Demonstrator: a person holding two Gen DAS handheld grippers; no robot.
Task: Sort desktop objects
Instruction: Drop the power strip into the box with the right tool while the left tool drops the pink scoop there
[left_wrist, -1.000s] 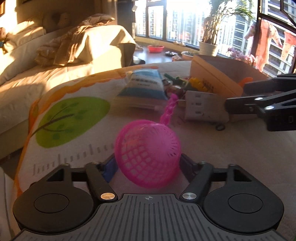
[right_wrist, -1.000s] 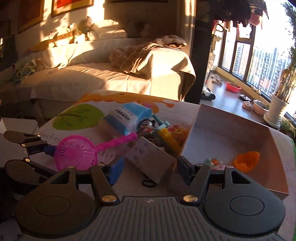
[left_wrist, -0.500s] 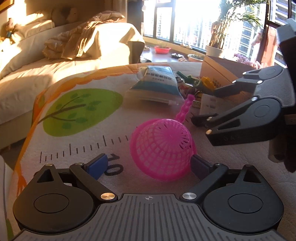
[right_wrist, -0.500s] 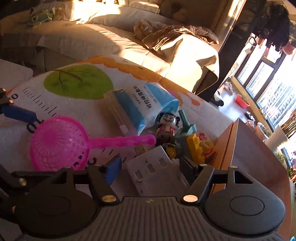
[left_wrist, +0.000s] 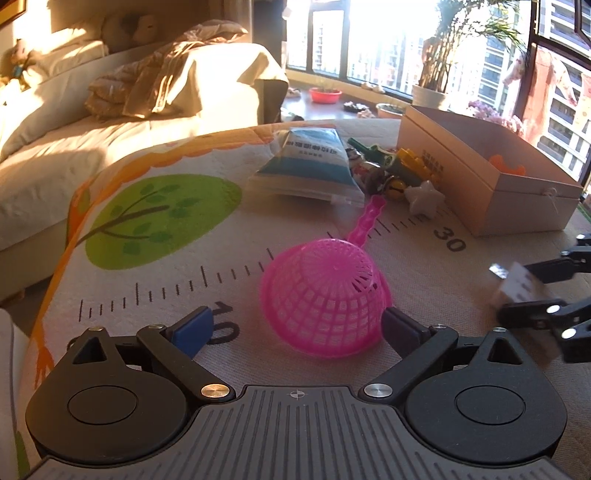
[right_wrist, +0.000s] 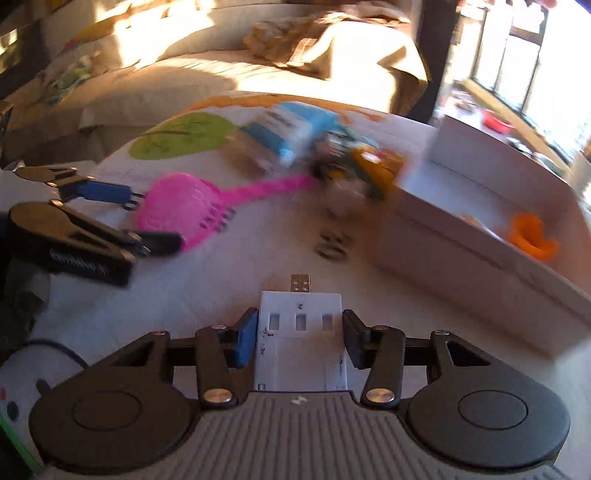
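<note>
A pink plastic strainer (left_wrist: 325, 291) lies on the printed mat, its handle pointing away toward the toy pile. My left gripper (left_wrist: 295, 328) is open around its basket, the right finger touching the rim. It also shows in the right wrist view (right_wrist: 184, 206). My right gripper (right_wrist: 300, 338) is shut on a white USB hub (right_wrist: 301, 339), held above the mat. The hub also shows in the left wrist view (left_wrist: 517, 284) at the right edge.
A cardboard box (left_wrist: 491, 177) with an orange toy (right_wrist: 532, 236) inside stands at the right. A blue packet (left_wrist: 314, 162) and a pile of small toys (left_wrist: 391, 173) lie beyond the strainer. A bed (left_wrist: 92, 122) stands behind the mat.
My right gripper closed on the white hub, lifted it from the pile and drew back to the right. My left gripper opened, letting go of the strainer basket, which now rests on the mat.
</note>
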